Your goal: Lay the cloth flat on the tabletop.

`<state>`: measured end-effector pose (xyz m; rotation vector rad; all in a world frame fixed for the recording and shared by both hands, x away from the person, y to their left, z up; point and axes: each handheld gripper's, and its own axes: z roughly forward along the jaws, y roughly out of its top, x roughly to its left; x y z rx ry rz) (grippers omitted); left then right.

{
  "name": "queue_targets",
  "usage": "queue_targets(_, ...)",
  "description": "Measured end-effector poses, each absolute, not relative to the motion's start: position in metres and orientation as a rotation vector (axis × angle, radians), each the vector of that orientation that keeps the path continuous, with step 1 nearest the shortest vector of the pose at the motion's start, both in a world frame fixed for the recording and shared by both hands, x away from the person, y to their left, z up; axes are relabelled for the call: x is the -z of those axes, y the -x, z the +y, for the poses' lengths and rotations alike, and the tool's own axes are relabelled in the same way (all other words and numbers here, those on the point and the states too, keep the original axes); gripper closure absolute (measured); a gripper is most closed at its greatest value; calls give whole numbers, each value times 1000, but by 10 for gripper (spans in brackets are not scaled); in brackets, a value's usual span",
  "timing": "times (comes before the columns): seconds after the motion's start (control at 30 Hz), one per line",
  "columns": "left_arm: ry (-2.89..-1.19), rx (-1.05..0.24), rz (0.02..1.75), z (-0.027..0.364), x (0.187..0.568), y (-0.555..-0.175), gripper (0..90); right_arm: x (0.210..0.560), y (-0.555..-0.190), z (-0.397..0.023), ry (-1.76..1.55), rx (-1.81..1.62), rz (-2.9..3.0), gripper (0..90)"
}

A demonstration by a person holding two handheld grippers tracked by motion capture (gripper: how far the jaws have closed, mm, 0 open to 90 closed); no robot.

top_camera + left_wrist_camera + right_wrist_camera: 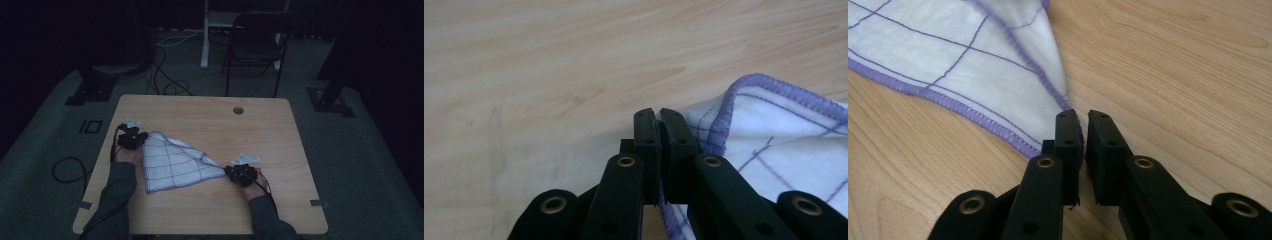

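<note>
a white cloth with thin purple grid lines and a purple stitched hem lay on the light wooden surface, left of its middle and toward the near side. it was pulled into a rough triangle, with one corner at the far left, one stretched out to the right, and a rounded fold nearest the person.

the left gripper sat at the cloth's far-left corner. in the left gripper view its jaws were clenched with almost no gap, and the purple hem ran up between them, so it was grasping the cloth by that edge. the rest of the cloth spread off to the right of the jaws, resting on the wood.

the right gripper sat at the cloth's right corner. in the right gripper view a narrow gap stood between its jaws, with bare wood showing through it; the tip of the cloth lay against the left jaw's inner edge, and i could not tell whether it was pinched or released.

beyond the surface's far edge, a dark folding chair stood on the grey floor, with black cables trailing to its left.
</note>
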<state>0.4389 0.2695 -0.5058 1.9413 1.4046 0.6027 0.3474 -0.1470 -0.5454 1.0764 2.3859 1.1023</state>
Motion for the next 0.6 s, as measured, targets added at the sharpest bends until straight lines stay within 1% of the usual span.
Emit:
queue_targets(0.27, -1867, -524, 1517, 284, 529, -429, 865, 545, -347, -147, -1076, -1103, 2386, 847)
queue_targets(0.3, -1868, -523, 1527, 284, 530, -428, 855, 546, -347, -147, -1073, -1103, 2386, 847)
queue_targets(0.37, -1878, -538, 1536, 284, 533, -425, 803, 546, -348, -147, -1076, -1104, 2386, 841)
queue_targets(0.47, -1830, -522, 1567, 293, 534, -420, 735, 546, -348, -148, -1085, -1108, 2383, 828)
queue_targets(0.6, -1772, -560, 1623, 304, 531, -410, 718, 545, -349, -148, -1102, -1112, 2385, 807)
